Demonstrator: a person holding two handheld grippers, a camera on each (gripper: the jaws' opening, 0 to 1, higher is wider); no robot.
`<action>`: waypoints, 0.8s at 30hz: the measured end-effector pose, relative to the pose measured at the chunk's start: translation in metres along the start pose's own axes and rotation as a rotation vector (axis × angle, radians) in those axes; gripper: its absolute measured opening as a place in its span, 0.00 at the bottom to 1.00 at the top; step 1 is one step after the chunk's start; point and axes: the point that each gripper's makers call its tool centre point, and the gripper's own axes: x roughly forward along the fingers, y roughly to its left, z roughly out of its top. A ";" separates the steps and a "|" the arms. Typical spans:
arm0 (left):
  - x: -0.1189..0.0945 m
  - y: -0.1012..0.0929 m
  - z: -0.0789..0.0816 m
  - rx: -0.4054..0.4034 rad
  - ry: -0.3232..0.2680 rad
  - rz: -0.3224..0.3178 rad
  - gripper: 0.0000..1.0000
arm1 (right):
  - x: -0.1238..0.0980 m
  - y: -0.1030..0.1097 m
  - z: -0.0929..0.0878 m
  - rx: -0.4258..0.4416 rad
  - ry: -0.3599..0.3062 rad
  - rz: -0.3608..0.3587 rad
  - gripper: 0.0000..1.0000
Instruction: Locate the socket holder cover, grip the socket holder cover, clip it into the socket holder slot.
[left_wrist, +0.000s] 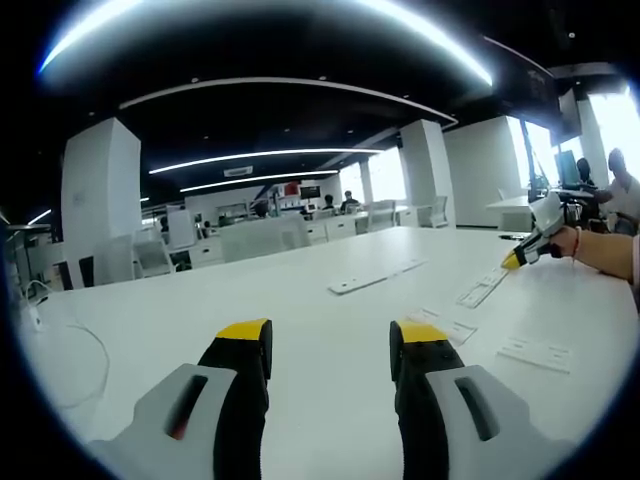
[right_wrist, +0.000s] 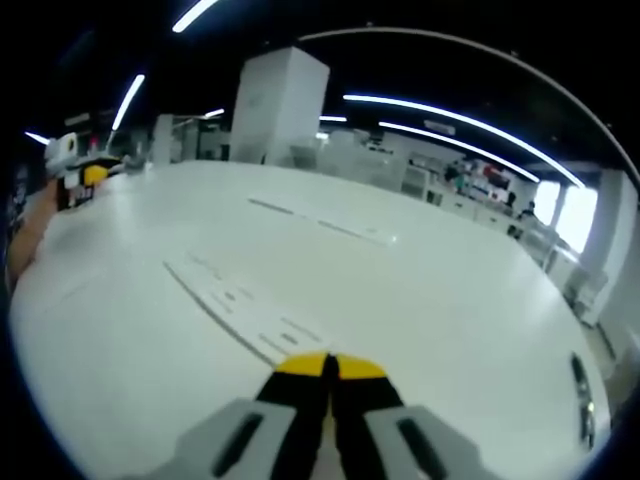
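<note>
Several flat white plastic pieces lie on the white table (left_wrist: 300, 300). A long white strip (left_wrist: 375, 277) rests mid-table, a second long strip (left_wrist: 482, 288) lies to its right, and two short pieces (left_wrist: 445, 325) (left_wrist: 535, 352) sit closer to me. Which one is the cover I cannot tell. My left gripper (left_wrist: 332, 335) hovers open over bare table, nothing between its yellow tips. My right gripper (left_wrist: 520, 258), held by a hand (left_wrist: 590, 245), hangs just over the far end of the second strip. In the right gripper view my right gripper (right_wrist: 328, 366) is shut, at the near end of a long strip (right_wrist: 235, 300).
A thin cable (left_wrist: 70, 370) loops on the table at the left. A dark object (right_wrist: 580, 385) lies near the table's right edge. My left gripper (right_wrist: 80, 175) shows far left. White chairs, pillars and seated people stand beyond the table.
</note>
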 end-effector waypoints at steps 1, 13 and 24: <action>0.000 0.000 0.000 0.000 0.000 0.000 0.48 | 0.000 0.000 0.000 0.001 0.000 0.000 0.04; 0.001 0.003 0.000 0.000 0.003 0.001 0.48 | 0.000 0.003 0.001 -0.009 0.003 -0.003 0.04; 0.000 0.002 0.000 0.000 0.003 0.000 0.48 | 0.000 0.003 0.001 -0.020 0.005 -0.004 0.04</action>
